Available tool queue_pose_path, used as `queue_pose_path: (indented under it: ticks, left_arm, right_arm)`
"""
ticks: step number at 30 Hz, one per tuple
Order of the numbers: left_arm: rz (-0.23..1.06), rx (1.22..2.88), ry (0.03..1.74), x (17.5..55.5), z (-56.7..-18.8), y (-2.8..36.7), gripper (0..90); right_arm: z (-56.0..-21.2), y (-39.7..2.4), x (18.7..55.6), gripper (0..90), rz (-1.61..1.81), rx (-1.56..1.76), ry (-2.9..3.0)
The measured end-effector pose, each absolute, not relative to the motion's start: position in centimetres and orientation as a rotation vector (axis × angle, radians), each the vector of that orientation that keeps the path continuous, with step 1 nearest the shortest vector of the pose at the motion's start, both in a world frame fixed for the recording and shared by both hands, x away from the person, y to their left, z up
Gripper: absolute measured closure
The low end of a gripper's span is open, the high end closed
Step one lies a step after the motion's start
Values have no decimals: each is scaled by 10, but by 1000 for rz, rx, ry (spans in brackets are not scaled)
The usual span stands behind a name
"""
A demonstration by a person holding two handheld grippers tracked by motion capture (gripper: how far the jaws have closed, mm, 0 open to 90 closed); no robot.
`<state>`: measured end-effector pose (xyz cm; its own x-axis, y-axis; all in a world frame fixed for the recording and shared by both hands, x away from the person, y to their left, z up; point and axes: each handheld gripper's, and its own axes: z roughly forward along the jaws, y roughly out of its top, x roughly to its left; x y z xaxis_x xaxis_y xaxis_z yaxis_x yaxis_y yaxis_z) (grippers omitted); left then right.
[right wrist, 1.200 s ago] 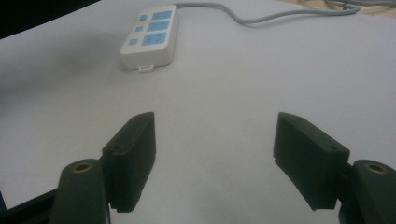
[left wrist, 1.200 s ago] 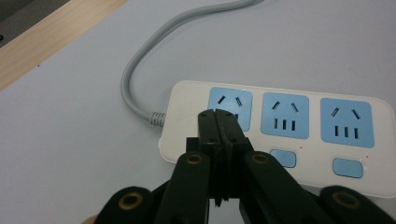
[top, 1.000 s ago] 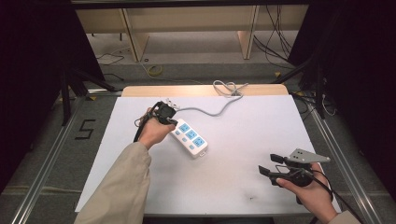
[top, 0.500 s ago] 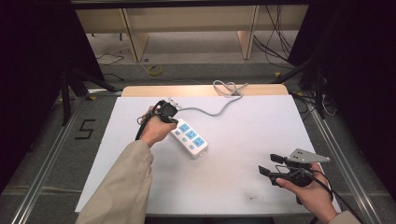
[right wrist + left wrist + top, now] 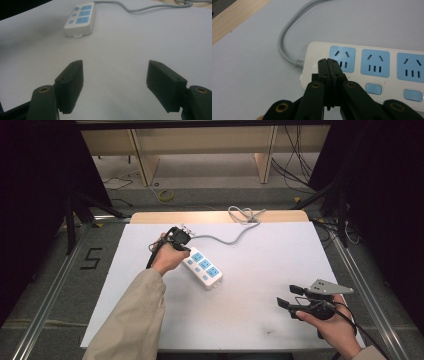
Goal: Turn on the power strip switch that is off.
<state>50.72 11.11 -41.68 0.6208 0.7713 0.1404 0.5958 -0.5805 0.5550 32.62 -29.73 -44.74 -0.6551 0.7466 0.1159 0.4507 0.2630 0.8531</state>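
I press my left gripper [image 5: 329, 65], jaws closed on nothing, onto the power strip [image 5: 372, 72] near its cable end, probably at a switch, while my right gripper [image 5: 115, 85] waits open.

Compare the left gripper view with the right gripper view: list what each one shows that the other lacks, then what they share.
Left gripper view alone: the shut left claw over the power strip's cord end, slot details of the sockets, two blue switches, and the wooden table edge.

Right gripper view alone: the open right claw above bare white tabletop, and the whole strip seen from afar.

Shared: the power strip, its grey cord and the white surface.
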Motion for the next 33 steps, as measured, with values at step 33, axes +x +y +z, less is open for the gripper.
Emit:
queue_pose_path:
  ticks: [33]
  left_arm:
    - [475,2439,1087,510,-428,100,898]
  right_arm:
    - [-448,-297,326,304,1343,1100,2232]
